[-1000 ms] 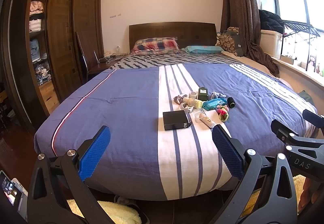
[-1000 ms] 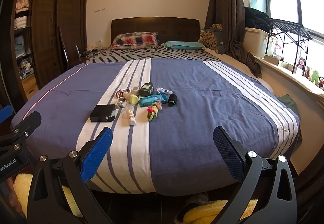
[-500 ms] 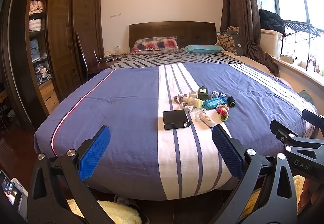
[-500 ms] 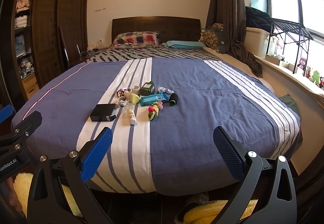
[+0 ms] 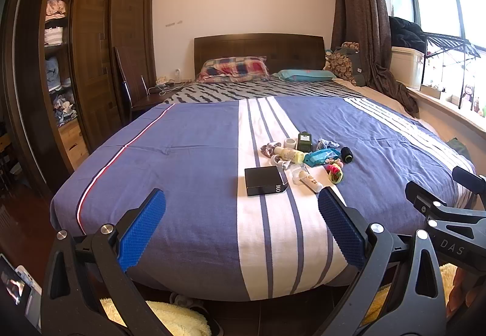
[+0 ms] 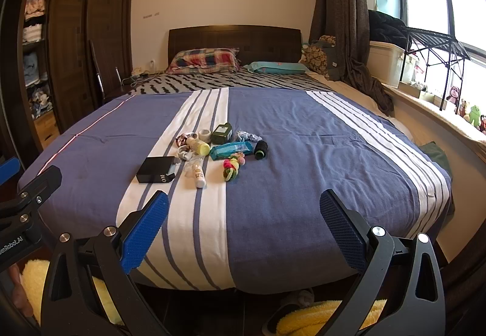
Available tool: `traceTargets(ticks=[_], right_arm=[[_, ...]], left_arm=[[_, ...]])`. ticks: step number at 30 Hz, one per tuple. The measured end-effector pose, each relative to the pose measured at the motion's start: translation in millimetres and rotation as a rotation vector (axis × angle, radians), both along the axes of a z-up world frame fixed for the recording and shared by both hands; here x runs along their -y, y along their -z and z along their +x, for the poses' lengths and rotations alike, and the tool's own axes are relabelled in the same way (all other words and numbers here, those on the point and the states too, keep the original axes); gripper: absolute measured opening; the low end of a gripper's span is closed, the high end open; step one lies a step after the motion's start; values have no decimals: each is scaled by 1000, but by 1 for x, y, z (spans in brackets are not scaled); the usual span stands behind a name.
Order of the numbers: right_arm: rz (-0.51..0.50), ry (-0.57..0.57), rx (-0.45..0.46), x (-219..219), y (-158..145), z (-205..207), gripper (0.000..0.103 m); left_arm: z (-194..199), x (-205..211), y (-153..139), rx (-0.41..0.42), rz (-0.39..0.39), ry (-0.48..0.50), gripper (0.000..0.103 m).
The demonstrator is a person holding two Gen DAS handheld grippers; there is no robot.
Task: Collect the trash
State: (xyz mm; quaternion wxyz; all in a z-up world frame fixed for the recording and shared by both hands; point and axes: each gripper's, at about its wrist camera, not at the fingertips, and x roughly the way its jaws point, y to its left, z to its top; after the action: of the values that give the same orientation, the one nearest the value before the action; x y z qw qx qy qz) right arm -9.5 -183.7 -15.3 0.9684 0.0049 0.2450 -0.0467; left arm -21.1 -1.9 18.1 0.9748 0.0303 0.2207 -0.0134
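Observation:
A cluster of small items lies mid-bed on the blue and white striped cover (image 5: pixel 188 153): a black box (image 5: pixel 265 180) (image 6: pixel 155 173), a white tube (image 5: pixel 309 181) (image 6: pixel 198 176), a teal wipes pack (image 5: pixel 320 156) (image 6: pixel 231 150), a yellow bottle (image 5: pixel 290 154) (image 6: pixel 199 146), a dark green bottle (image 5: pixel 304 141) (image 6: pixel 222 133), a black spool (image 5: pixel 346 154) (image 6: pixel 261 149) and coloured hair ties (image 5: pixel 334 172) (image 6: pixel 232 169). My left gripper (image 5: pixel 241 219) is open and empty at the bed's foot. My right gripper (image 6: pixel 244 217) is open and empty beside it, and shows in the left wrist view (image 5: pixel 440 214).
A wooden wardrobe (image 5: pixel 91 62) with open shelves stands left. A chair (image 5: pixel 130 93) and bedside table are near the headboard (image 5: pixel 258 47). Curtain (image 5: pixel 358 17), storage box (image 5: pixel 405 65) and windowsill are right. A yellow fluffy mat (image 6: pixel 319 317) and slippers lie on the floor below.
Both grippers have barely moved; the right wrist view has crept slightly closer to the bed. Nothing was taken hold of.

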Motion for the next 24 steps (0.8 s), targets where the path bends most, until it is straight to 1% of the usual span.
traceTargets(ticks=[5,10,14,20,24], right_arm=[[6,-1,-4,0,2,3,100],[11,-5,-19,5,9,9,100],[17,-2,-48,7,19,22,100],[90,-42,-82,14,33,41,100],[101,-40,-98,17,41,61,100]], left_arm=[[1,-1,0,-5,-5,2,95],[11,-4,5,-29,-8,-3,95],[26,-4,17,-69,-2,-13,95],[52,-2,36,-135,0,-18,95],[73,-1,46,-168,-1,-12,95]])
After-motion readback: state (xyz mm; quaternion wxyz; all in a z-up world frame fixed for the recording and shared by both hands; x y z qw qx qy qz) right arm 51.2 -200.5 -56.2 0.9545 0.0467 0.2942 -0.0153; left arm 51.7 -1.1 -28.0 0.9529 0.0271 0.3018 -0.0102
